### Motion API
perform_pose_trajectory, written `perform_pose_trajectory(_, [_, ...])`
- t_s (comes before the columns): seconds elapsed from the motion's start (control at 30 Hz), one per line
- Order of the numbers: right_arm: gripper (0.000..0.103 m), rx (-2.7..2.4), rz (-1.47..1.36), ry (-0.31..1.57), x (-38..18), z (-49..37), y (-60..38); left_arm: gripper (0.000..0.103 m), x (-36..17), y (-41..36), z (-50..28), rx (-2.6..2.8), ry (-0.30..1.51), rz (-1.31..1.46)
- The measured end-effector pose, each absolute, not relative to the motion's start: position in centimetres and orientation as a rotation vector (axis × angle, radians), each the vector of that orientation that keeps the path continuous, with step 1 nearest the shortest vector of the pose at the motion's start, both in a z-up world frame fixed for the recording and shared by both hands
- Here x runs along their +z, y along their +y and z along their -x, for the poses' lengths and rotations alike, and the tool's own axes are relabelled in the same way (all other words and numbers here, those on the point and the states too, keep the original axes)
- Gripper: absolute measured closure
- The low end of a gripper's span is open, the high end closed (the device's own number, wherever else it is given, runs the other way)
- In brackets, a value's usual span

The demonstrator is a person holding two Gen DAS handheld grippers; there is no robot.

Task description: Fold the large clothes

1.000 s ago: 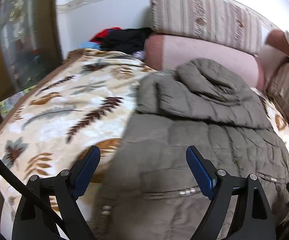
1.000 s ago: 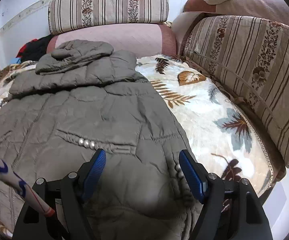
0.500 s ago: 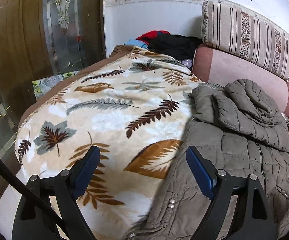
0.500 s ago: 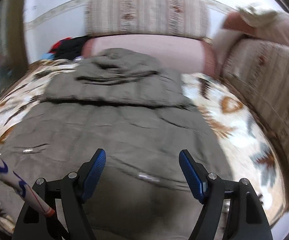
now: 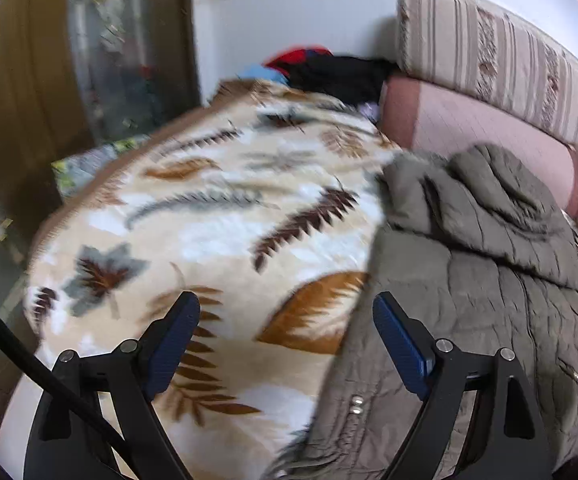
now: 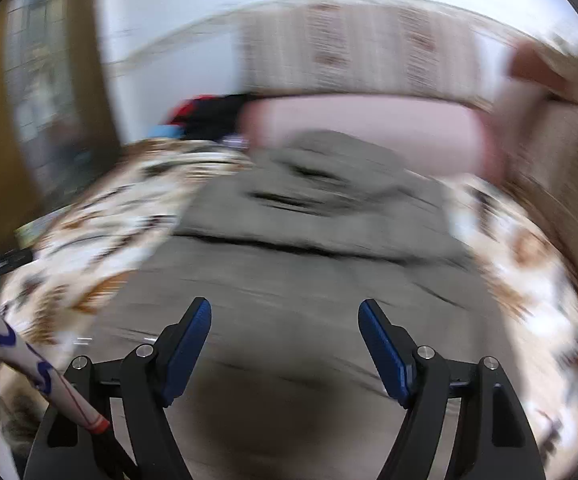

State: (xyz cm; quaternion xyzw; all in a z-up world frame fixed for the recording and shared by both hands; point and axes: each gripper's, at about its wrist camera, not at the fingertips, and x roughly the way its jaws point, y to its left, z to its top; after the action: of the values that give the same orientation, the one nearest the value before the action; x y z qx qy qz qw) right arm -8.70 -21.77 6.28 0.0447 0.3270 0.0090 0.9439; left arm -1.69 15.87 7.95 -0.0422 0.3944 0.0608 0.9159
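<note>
Overhead, both tongs [image 5: 287,334] [image 6: 285,338] gape above jacket [image 5: 489,300].

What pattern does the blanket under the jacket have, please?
The blanket is cream with brown, orange and grey leaf and feather prints, clearest in the left wrist view.

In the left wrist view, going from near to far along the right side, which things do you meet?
left gripper → grey padded jacket → pink bolster → striped cushion → white wall

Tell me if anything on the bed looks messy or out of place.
Only the heap of clothes, red, blue and black, bunched unfolded at the far corner beside the pink cushion. The olive jacket lies spread on the leaf-print blanket, hood folded down.
</note>
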Motion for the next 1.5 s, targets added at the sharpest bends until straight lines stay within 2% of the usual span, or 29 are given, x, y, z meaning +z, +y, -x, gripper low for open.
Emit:
perform_pose_trajectory(0.17, [0.022, -0.312, -0.186, 0.770, 3.4, 12.0, -32.5, 0.016, 4.8, 14.5, -0.2, 0.028, 0.875, 0.099])
perform_pose_trajectory(0.3, [0.022, -0.423, -0.232, 0.802, 3.1, 15.3, -35.7, 0.016, 3.3, 13.3, -1.1, 0.014, 0.884, 0.091])
perform_pose_trajectory(0.5, [0.022, -0.139, -0.215, 0.739, 7.2, 11.7, -28.5, 0.016, 2.7, 12.7, -1.1, 0.004, 0.903, 0.129])
perform_pose_trajectory(0.67, [0.022, 0.224, -0.167, 0.705, 13.3, 7.2, -18.1, 0.016, 2.5, 13.3, -1.3, 0.035, 0.904, 0.133])
perform_pose_trajectory(0.77, [0.022, 0.325, -0.139, 0.649, 16.2, 7.4, -14.9, 0.016, 2.5, 13.3, -1.3, 0.032, 0.902, 0.128])
perform_pose_trajectory(0.83, [0.018, 0.328, -0.156, 0.633, 16.7, 8.3, -14.9, 0.016, 2.3, 13.5, -1.4, 0.025, 0.905, 0.139])
perform_pose_trajectory(1.03, [0.017, 0.091, -0.171, 0.784, 10.5, 8.7, -21.4, 0.016, 1.9, 14.0, -1.7, 0.008, 0.913, 0.157])
perform_pose_trajectory(1.23, [0.017, -0.211, -0.202, 0.917, 5.4, 11.4, -33.6, 0.016, 3.2, 15.1, -1.5, -0.031, 0.897, 0.164])
perform_pose_trajectory(1.5, [0.017, -0.212, -0.504, 0.958, 0.8, 10.7, -42.8, 0.016, 0.5, 15.9, -1.8, -0.147, 1.003, 0.280])
